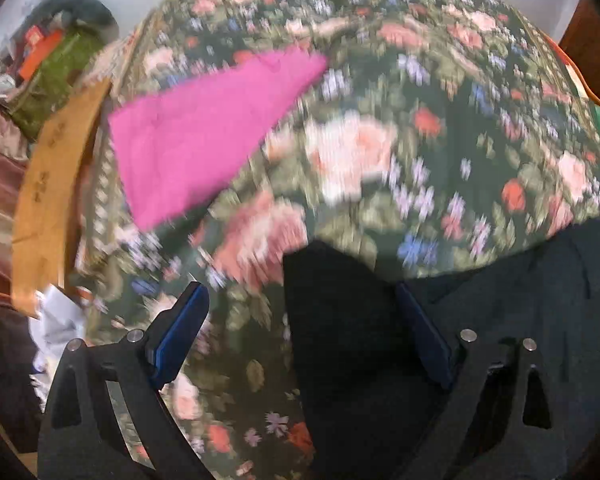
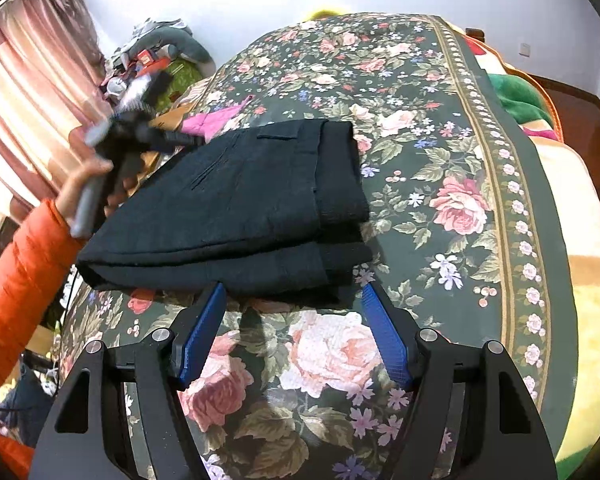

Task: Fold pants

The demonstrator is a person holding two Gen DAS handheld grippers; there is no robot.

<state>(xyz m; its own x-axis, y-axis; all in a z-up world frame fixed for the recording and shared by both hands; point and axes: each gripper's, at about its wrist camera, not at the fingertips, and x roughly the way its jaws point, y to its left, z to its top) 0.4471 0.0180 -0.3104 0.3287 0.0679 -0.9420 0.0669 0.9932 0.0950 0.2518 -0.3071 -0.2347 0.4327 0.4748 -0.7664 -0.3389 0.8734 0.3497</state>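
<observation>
Floral bedspread [image 2: 452,152] covers the whole bed, patterned dark green with roses. On it, black pants [image 2: 236,208] lie folded into a compact stack of layers, roughly mid-bed toward its left side. Judged soft, limp, medium-weight fabric, a bit thick at the stacked hems; layers likely to slide on each other if lifted from 1 corner. Best hold is the thick folded edge nearest the camera, pinching all layers together, or both ends at once.

Right gripper [image 2: 292,292] is spread wide and empty, its 2 blue pads just short of the near folded edge, not touching it. Left gripper [image 1: 300,292] is also spread and holds nothing; in the left wrist view, blurred by motion, the pants sit under its right finger, contact unclear. In the right wrist view it hangs at the stack's far left corner.

Pink garment [image 1: 204,136] lies beyond the pants, apart from them.
</observation>
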